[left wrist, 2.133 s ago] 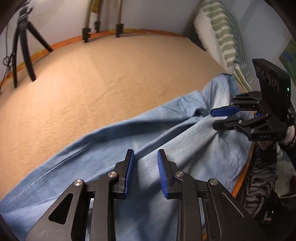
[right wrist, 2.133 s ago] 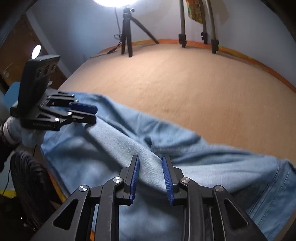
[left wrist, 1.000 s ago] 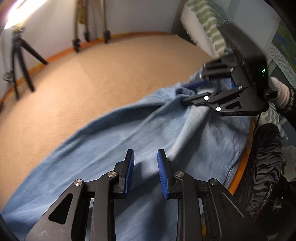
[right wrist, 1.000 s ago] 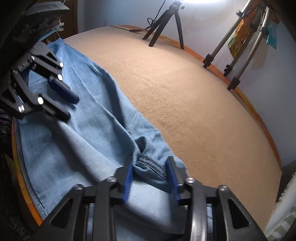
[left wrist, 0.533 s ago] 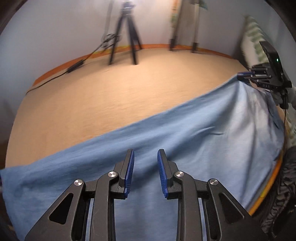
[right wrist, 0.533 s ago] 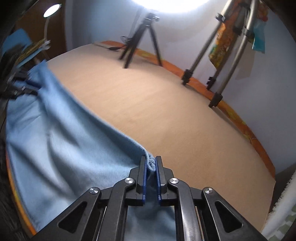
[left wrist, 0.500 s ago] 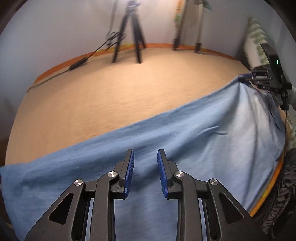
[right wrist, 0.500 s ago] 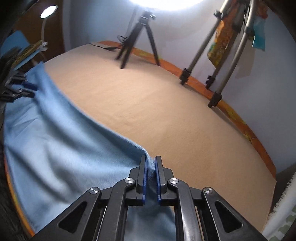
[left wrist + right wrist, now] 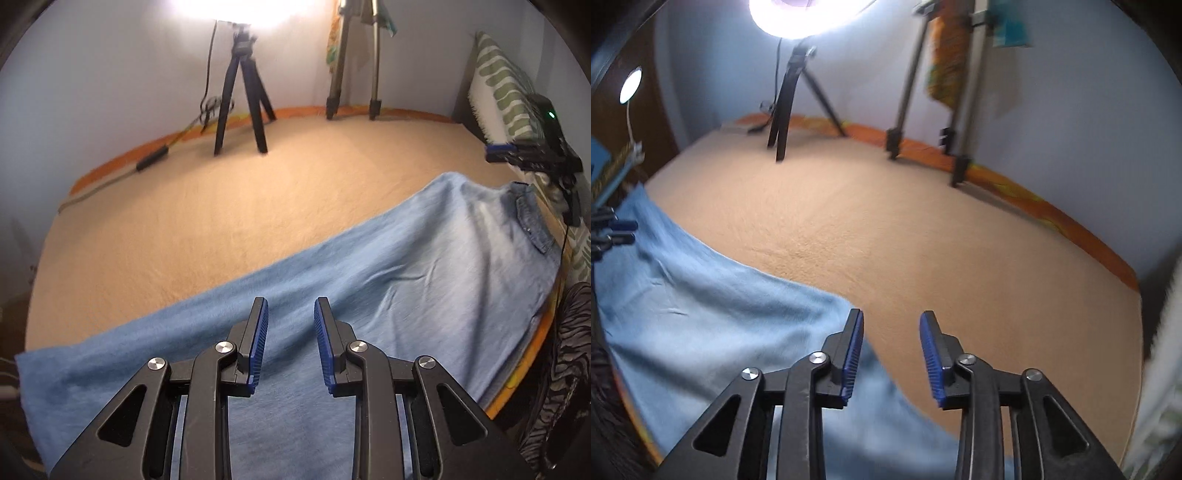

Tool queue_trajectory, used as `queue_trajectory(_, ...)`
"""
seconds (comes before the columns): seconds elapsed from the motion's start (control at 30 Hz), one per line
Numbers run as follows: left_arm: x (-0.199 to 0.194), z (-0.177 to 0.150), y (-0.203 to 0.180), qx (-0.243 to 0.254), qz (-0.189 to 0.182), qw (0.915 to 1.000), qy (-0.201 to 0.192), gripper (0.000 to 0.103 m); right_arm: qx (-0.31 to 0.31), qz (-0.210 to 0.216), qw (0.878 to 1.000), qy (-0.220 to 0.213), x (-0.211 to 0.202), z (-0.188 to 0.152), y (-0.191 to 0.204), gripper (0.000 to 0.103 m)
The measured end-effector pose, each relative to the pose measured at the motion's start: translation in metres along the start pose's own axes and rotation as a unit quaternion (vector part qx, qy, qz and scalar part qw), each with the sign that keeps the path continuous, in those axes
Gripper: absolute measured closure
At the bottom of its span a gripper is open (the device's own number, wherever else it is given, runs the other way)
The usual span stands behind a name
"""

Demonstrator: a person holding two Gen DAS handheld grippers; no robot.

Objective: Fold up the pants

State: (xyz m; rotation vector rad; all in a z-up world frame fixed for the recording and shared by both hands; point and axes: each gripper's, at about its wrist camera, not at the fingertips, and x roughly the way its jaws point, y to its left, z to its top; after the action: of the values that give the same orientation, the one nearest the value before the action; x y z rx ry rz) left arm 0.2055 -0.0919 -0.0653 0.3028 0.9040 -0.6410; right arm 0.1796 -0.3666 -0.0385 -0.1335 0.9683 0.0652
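Light blue denim pants (image 9: 369, 280) lie stretched flat along the near edge of a tan bed surface (image 9: 258, 192); they also show in the right wrist view (image 9: 709, 317). My left gripper (image 9: 290, 343) is open just above the cloth and holds nothing. My right gripper (image 9: 892, 354) is open and empty above the waist end of the pants. In the left wrist view the right gripper (image 9: 517, 153) hangs above the waistband corner. In the right wrist view the left gripper (image 9: 613, 232) shows at the far left over the leg end.
Two tripods (image 9: 243, 96) (image 9: 354, 62) stand at the far edge by the wall, under a bright ring light (image 9: 798, 14). A green-striped pillow (image 9: 502, 85) leans at the right. An orange edge (image 9: 1015, 192) borders the bed.
My right gripper has opened and let go of the waistband, then lifted off. The pants now lie flat. My left gripper stays open over the cloth.
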Motion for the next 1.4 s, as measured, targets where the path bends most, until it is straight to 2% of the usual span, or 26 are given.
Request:
queue_trajectory(0.13,-0.037,0.033,-0.005,0.021,0.016,0.9996,-0.005,0.079,0.031,0.005,0.999,-0.02,-0.048,-0.027,-0.002,0.069)
queue_trajectory(0.37,-0.114,0.099,-0.009,0.04,0.039,0.9979,-0.034,0.079,0.092,0.012,0.993,-0.067,-0.115,-0.054,-0.016,0.067)
queue_trajectory(0.5,-0.126,0.11,-0.026,0.052,0.033,0.9975,-0.033,0.079,0.145,0.013,0.987,-0.07,-0.133,-0.074,-0.029,0.065)
queue_trajectory(0.63,-0.111,0.095,-0.054,0.069,-0.002,0.997,-0.034,0.078,0.202,-0.007,0.978,-0.059,-0.136,-0.105,-0.042,0.055)
queue_trajectory(0.77,-0.08,0.064,-0.082,0.073,-0.055,0.9956,-0.021,0.078,0.262,-0.02,0.964,-0.033,-0.136,-0.144,-0.058,0.054)
queue_trajectory(0.87,-0.05,0.035,-0.108,0.091,-0.089,0.9918,-0.003,0.078,0.321,-0.029,0.946,-0.022,-0.139,-0.176,-0.075,0.054)
queue_trajectory(0.93,-0.032,0.016,-0.129,0.114,-0.104,0.9879,0.011,0.078,0.366,-0.038,0.93,-0.019,-0.146,-0.2,-0.088,0.054)
queue_trajectory(1.03,-0.011,-0.009,-0.157,0.151,-0.118,0.9812,0.027,0.072,0.412,-0.038,0.91,-0.009,-0.149,-0.225,-0.098,0.049)
queue_trajectory(1.17,0.002,-0.029,-0.177,0.184,-0.129,0.9738,0.037,0.072,0.424,-0.043,0.904,0.016,-0.137,-0.247,-0.097,0.049)
queue_trajectory(1.3,0.008,-0.042,-0.18,0.181,-0.142,0.9724,0.04,0.072,0.456,-0.034,0.889,0.026,-0.123,-0.269,-0.104,0.049)
queue_trajectory(1.4,0.013,-0.051,-0.182,0.194,-0.132,0.9713,0.04,0.072,0.471,-0.021,0.882,0.027,-0.117,-0.278,-0.104,0.049)
